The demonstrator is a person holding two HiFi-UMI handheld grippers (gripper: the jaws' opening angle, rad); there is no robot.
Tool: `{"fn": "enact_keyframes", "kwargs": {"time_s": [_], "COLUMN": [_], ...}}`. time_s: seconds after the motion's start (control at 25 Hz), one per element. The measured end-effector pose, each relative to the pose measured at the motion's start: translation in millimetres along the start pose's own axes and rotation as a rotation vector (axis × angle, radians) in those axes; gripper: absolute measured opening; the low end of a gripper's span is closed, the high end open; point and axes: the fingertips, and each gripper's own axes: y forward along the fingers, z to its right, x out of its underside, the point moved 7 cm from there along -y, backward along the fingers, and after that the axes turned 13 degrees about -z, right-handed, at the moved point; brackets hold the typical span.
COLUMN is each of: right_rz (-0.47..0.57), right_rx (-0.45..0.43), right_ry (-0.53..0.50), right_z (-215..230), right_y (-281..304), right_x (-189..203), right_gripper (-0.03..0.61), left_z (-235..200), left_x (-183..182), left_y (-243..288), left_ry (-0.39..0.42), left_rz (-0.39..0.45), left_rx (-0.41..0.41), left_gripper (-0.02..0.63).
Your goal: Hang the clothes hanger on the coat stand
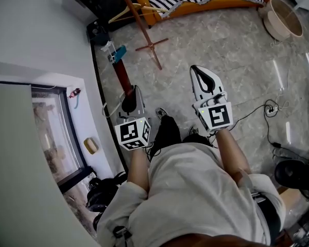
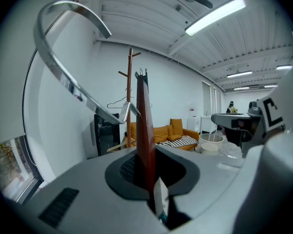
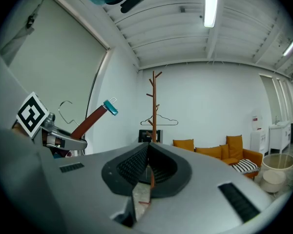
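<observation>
A dark red wooden clothes hanger (image 1: 121, 72) with a teal clip (image 1: 117, 52) at its far end sticks out forward from my left gripper (image 1: 130, 94), which is shut on it. In the left gripper view the hanger's bar (image 2: 145, 126) stands between the jaws and its metal hook (image 2: 63, 79) curves up to the left. The brown wooden coat stand (image 1: 138, 15) rises ahead by the wall, and a wire hanger (image 3: 158, 122) hangs on it. My right gripper (image 1: 200, 72) is shut with nothing in it, level with the left one.
An orange sofa (image 1: 232, 3) with a striped blanket stands beyond the stand. A beige tub (image 1: 283, 18) sits at the far right. Cables (image 1: 270, 109) trail on the stone floor to my right. A wall and window (image 1: 51, 133) close off the left side.
</observation>
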Motion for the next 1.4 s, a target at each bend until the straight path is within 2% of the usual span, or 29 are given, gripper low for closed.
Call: {"fn": "enact_keyframes", "kwargs": {"time_s": [0.44, 0.76, 0.96, 1.24, 1.4], "right_rz": [-0.029, -0.023, -0.02, -0.027, -0.022], "right_rx": [-0.019, -0.034, -0.06, -0.105, -0.174], "right_ry": [-0.049, -0.108, -0.119, -0.132, -0.164], "right_z": [-21, -58, -63, -67, -66], "right_y": [109, 166, 184, 207, 235], "right_x": [-35, -68, -69, -72, -78], "right_gripper": [0.005, 0.005, 0.005, 0.005, 0.005], "left_z": [-84, -148, -163, -175, -183], "left_x": [-40, -69, -80, -83, -91], "left_y": [65, 90, 102, 121, 139], "left_ry": [0.04, 0.123, 0.16, 0.212, 0.262], "left_rz": [-0.021, -0.029, -0.022, -0.045, -0.06], "left_rx": [0.073, 0.189, 0.268, 0.319, 0.342], "left_gripper": [0.046, 0.046, 0.046, 0.046, 0.046]}}
